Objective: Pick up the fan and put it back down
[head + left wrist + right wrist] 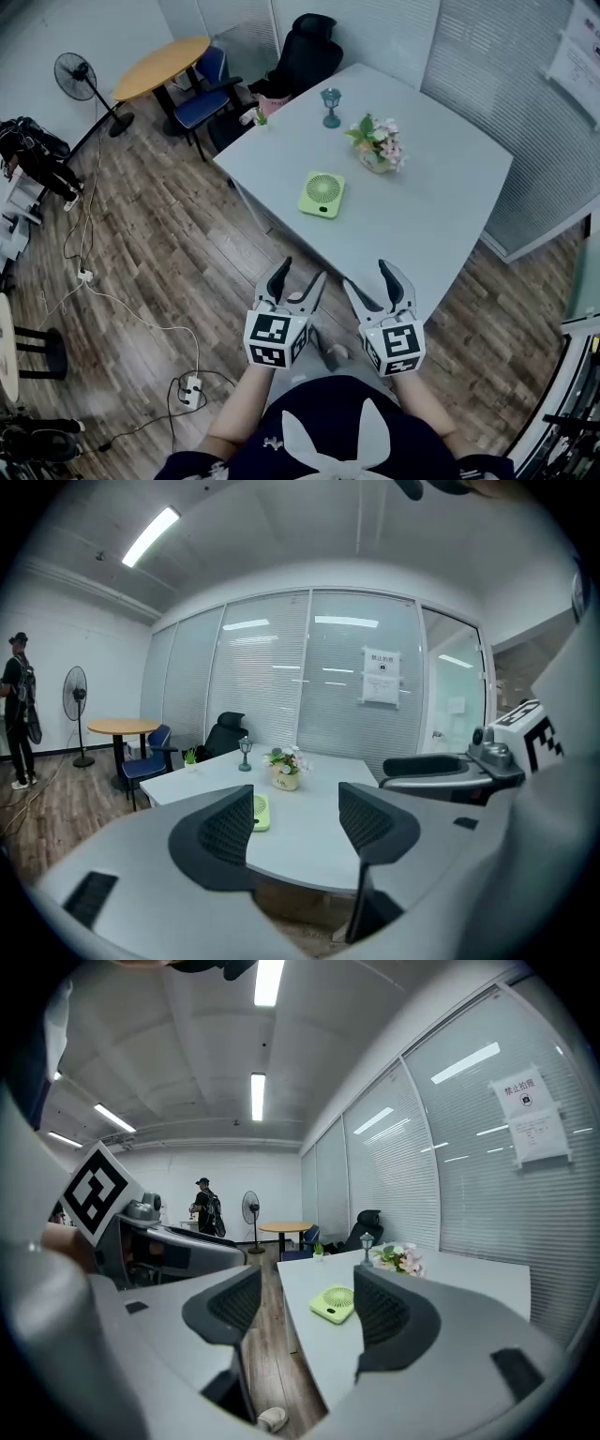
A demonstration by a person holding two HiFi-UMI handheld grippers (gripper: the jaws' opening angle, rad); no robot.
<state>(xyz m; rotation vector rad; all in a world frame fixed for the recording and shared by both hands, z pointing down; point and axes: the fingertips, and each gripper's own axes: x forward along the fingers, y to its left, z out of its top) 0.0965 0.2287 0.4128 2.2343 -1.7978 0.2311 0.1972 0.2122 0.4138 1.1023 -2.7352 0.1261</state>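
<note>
A small light-green desk fan lies flat near the middle of the white table; it also shows in the left gripper view and the right gripper view. My left gripper and right gripper hover side by side short of the table's near edge, well back from the fan. Both stand open with nothing between their jaws. In each gripper view the dark ribbed pads are spread apart.
On the table's far side stand a flower pot, a small teal lantern and a tiny plant. Beyond are a black office chair, a blue chair, a round wooden table and a standing fan. A person stands far off. Cables run over the floor.
</note>
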